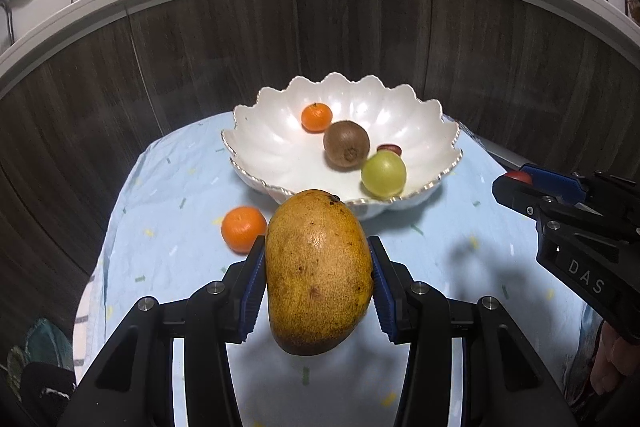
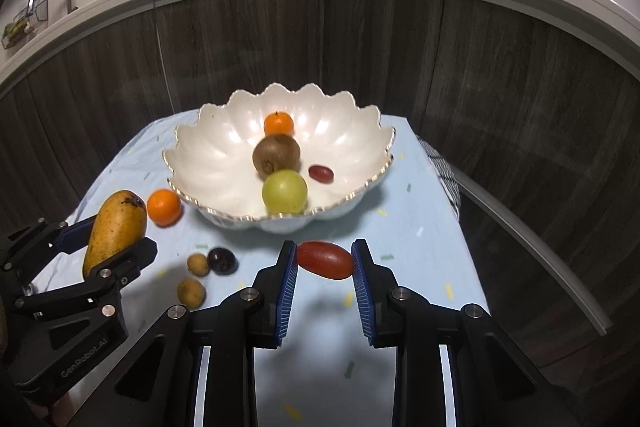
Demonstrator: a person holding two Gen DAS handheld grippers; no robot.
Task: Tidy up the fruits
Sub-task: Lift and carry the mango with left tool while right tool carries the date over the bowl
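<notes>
1. Fruits, left wrist view: your left tool pinches the mango between its blue pads, lifted clear of the surface, which is covered in a pale blue cloth.
2. Beyond the mango stands the white scalloped bowl. In it lie a small orange, a kiwi, a green round fruit and a small red fruit, which is partly hidden behind the green one.
3. A second orange sits on the cloth just beside the bowl, to the left of the mango.
4. At the right edge your right tool comes into view, with a bit of red fruit showing at its tip.
5. Right wrist view: your right tool is pressed onto an oblong red fruit, held crosswise between the pads above the cloth, near the front of the bowl.
6. The bowl holds the orange, the kiwi, the green fruit and the small red fruit.
7. At the left, your left tool grips the mango, tilted, with the loose orange just beside it on the cloth.
8. Two small tan fruits and a dark round fruit lie on the surface, well apart from the bowl.
</notes>
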